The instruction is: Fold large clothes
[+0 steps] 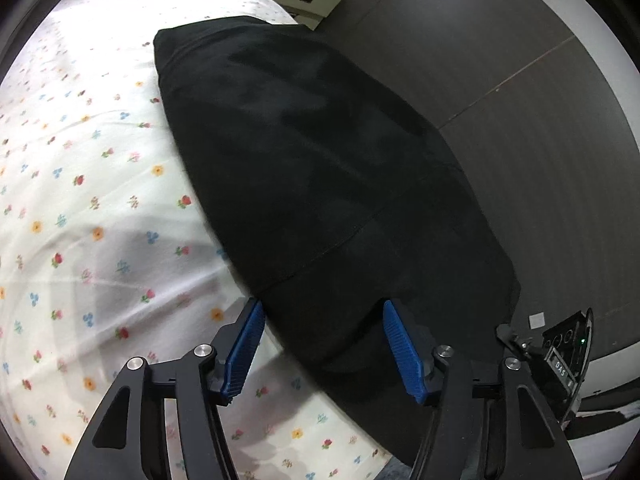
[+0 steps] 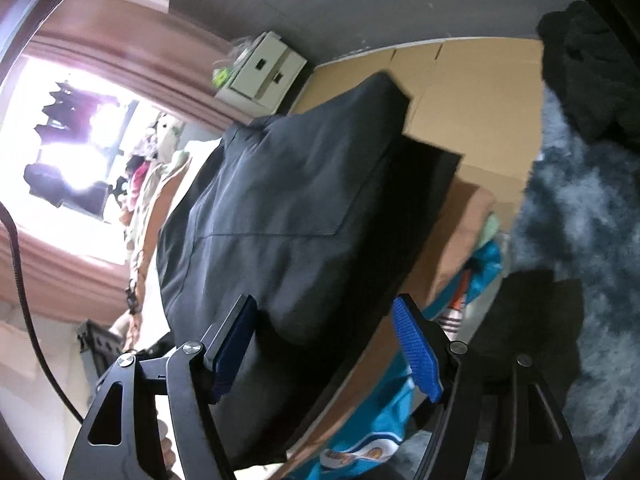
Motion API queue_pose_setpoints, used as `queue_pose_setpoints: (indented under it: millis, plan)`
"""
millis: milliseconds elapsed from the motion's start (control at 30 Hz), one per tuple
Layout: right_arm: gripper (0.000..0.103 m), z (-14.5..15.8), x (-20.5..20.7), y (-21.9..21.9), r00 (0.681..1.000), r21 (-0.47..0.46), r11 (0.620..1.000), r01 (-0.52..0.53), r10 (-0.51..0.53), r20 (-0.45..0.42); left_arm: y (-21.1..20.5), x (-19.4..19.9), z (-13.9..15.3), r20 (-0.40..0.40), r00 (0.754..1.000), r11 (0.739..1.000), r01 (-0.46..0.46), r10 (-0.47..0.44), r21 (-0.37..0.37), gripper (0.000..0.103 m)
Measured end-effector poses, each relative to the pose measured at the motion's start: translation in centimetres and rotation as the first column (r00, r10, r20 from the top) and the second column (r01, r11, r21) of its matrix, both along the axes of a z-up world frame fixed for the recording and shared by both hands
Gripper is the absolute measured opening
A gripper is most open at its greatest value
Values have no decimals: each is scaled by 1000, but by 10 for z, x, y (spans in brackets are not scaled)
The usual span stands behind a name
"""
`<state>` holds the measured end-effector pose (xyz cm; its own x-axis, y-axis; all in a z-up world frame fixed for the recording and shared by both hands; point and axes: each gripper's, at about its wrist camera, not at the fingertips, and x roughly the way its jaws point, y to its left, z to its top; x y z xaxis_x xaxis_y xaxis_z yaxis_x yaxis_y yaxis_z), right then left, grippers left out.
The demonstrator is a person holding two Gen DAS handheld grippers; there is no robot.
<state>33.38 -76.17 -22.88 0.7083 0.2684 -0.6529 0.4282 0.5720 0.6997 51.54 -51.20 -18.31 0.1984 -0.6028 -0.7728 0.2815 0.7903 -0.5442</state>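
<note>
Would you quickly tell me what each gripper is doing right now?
Left gripper: open, holding nothing, over the folded black garment.
Right gripper: open, holding nothing.

A: How does the left gripper [image 1: 323, 346] stand?
B: Jaws spread wide; blue pads [image 1: 245, 350] angle out toward 11 and 1 o'clock, nothing pinched between them.
A: And the right gripper [image 2: 325, 344]?
B: Same: parted wide, its right pad [image 2: 416, 350] lit bright blue, its left in shadow, black linkage arms below.
</note>
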Motion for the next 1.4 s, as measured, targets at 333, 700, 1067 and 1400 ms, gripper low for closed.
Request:
queue_pose_setpoints:
  millis: [333, 700, 1067, 1400]
  plan:
    - [41, -5, -3, 3, 999, -53, 998, 41, -40, 29, -35, 15, 2, 18, 1000, 1000, 18, -18, 17, 54]
    - [46, 16, -15, 14, 998, -107, 993, 57, -58, -5, -23, -4, 20, 49, 998, 997, 26, -29, 73, 57]
    - [66, 71, -54, 40, 993, -254, 961, 113, -105, 44, 33, -45, 78, 161, 987, 996, 8, -23, 94, 84]
    - [88, 96, -80, 81, 989, -361, 921, 144, -144, 25, 108, -90, 136, 251, 967, 994, 5, -33, 109, 95]
